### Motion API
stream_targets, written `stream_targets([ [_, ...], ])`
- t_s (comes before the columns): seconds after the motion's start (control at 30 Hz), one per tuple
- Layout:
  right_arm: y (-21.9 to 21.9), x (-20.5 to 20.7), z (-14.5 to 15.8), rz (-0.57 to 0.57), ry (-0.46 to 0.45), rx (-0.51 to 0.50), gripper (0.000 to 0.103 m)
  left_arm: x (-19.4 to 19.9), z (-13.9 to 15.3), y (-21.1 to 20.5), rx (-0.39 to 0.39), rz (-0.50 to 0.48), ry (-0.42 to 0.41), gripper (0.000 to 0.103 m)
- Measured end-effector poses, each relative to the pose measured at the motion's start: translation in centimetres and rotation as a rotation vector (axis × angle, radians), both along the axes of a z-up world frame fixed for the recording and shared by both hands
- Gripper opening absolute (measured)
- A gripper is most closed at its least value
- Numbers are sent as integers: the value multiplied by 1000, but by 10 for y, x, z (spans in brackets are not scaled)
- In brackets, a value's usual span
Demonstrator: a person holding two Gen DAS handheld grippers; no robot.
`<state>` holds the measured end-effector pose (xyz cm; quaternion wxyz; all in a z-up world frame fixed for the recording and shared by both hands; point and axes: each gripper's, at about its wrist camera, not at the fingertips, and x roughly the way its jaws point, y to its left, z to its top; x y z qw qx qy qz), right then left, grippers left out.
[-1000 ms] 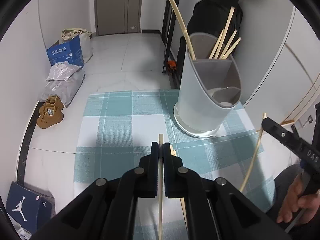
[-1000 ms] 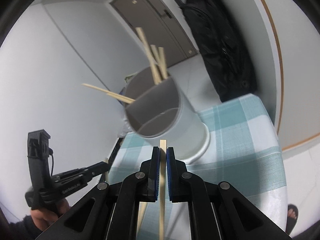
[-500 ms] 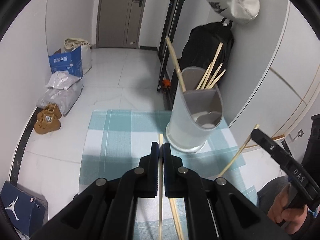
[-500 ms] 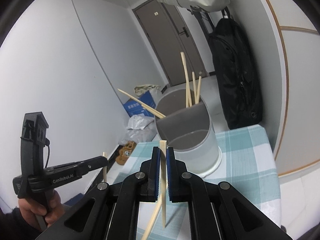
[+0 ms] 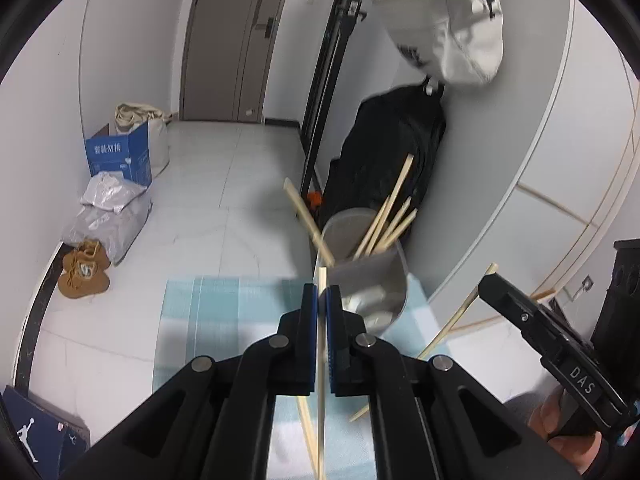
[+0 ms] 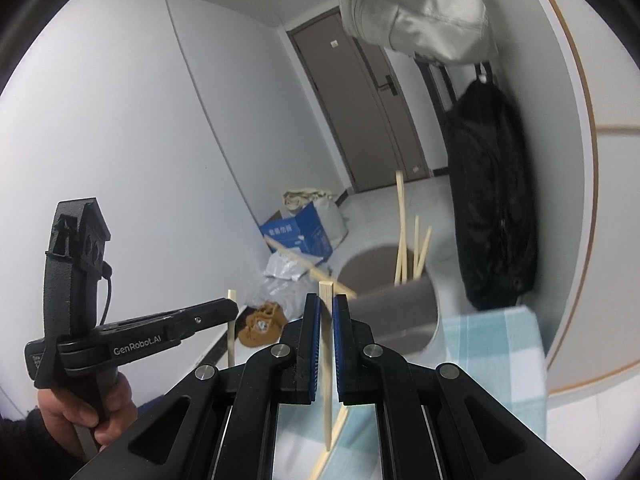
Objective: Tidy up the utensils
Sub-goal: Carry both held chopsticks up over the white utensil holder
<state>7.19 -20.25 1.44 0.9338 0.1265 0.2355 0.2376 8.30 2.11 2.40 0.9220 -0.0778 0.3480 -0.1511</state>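
A grey utensil holder (image 5: 370, 276) stands on the teal checked cloth (image 5: 224, 304) with several wooden chopsticks (image 5: 394, 220) leaning in it; it also shows in the right wrist view (image 6: 400, 304). My left gripper (image 5: 322, 292) is shut on a chopstick (image 5: 321, 360), held above the cloth just in front of the holder. My right gripper (image 6: 327, 304) is shut on another chopstick (image 6: 327, 360), raised to the holder's right; it also shows in the left wrist view (image 5: 486, 276). A loose chopstick (image 5: 306, 428) lies on the cloth below.
A black backpack (image 5: 384, 152) and a white bag (image 5: 444, 28) hang against the wall behind the holder. On the floor are a blue box (image 5: 120, 156), plastic bags (image 5: 108, 216) and brown shoes (image 5: 84, 268). A curved white wall is at the right.
Both grippers have risen and pulled back with their chopsticks, so the holder looks smaller and lower. The views have tilted up towards the door and the hanging bags.
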Motion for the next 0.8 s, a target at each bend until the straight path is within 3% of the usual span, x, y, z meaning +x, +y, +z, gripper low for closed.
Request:
stream_targets([
  [0.3,-13,40,55,-16,-52,-28,6,31,42,-4,-64,63,-81,0],
  [0.53,-11,81,81,-53,-106,-39,6,60,60,-9,-64,148,-156,0],
  [0.8,-1,126,89,-55,-149,-77,6,90,51,-9,-127,218,-179,0],
])
